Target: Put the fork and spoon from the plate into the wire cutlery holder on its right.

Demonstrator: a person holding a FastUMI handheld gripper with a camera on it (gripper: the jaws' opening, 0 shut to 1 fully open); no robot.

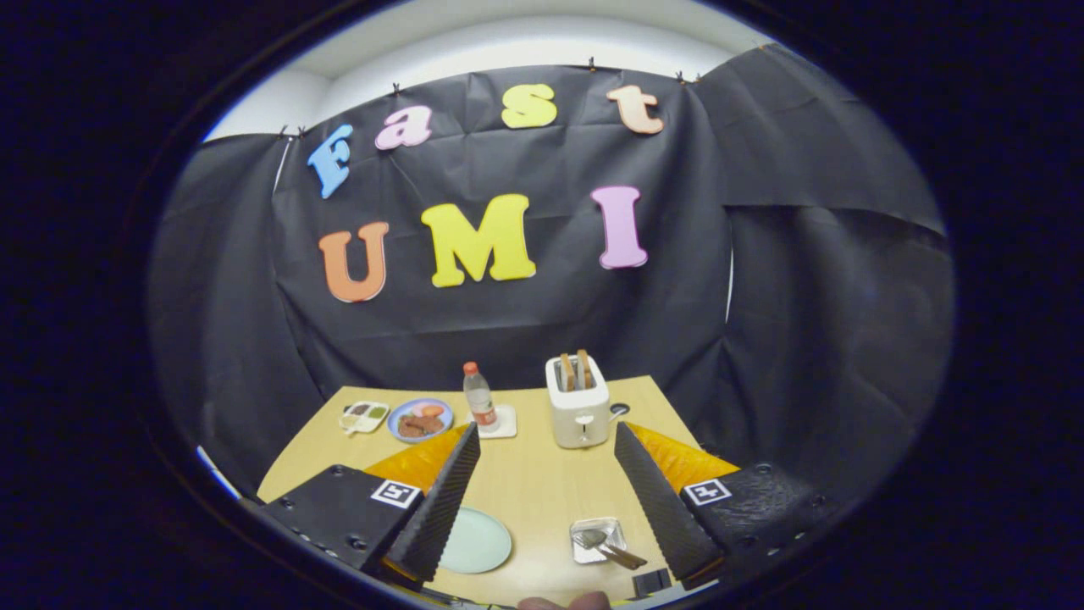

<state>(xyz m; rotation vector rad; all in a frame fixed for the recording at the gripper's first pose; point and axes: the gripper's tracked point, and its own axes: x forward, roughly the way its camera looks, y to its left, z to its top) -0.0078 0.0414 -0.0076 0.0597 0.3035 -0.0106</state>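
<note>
Cutlery already in the wire holder (597, 539), lower right.
The gripper (550, 508) hangs high over the counter (542, 483), fingers apart and empty; the pale plate (476, 540), lower centre, looks bare.

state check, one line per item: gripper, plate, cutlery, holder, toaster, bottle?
gripper: open, fingers wide apart, holding nothing
green plate: bare, by one finger
fork and spoon: lying in the holder
cutlery holder: on table, between the fingers
toaster: upright, two slices sticking up
bottle: upright, capped, on coaster
</note>
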